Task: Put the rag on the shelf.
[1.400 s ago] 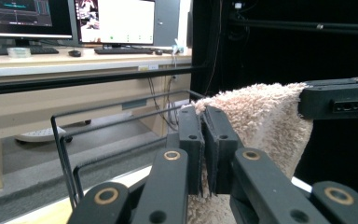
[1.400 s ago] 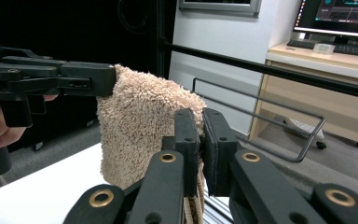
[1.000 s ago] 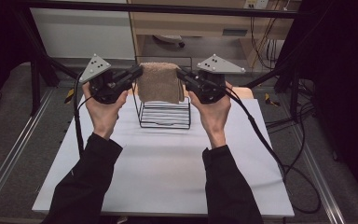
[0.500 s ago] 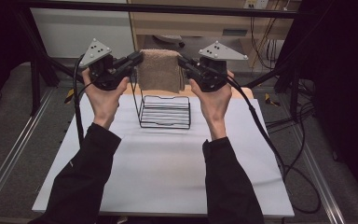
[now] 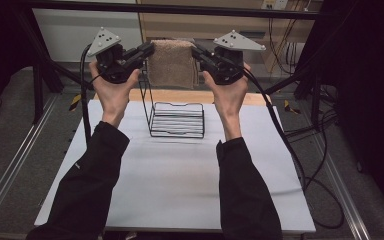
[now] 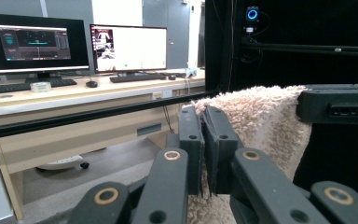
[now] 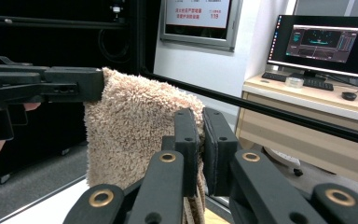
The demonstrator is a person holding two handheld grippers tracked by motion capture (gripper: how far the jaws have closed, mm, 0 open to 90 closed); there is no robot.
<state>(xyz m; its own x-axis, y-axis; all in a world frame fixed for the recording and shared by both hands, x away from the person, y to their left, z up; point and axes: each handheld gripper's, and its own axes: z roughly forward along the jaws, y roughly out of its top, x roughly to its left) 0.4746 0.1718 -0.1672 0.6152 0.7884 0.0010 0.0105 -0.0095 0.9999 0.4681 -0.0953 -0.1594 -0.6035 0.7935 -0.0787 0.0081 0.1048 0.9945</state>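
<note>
Bare white table (image 5: pixel 180 185) before the wire rack (image 5: pixel 176 120); black crossbar (image 5: pixel 180 8) close overhead.

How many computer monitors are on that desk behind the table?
2, side by side on the desk in the left gripper view: a dark-screen monitor at left, a bright-screen monitor to its right. Others may be hidden behind the towel.

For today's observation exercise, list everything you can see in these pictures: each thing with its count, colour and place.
towel: one, beige, held up above the rack by both top corners
wire rack: one, black, on the table's far middle
table: one, white top
monitors: two, lit, on a desk behind
left gripper: one, black, shut on the towel's left corner
right gripper: one, black, shut on its right corner
sleeves: two, black
</note>
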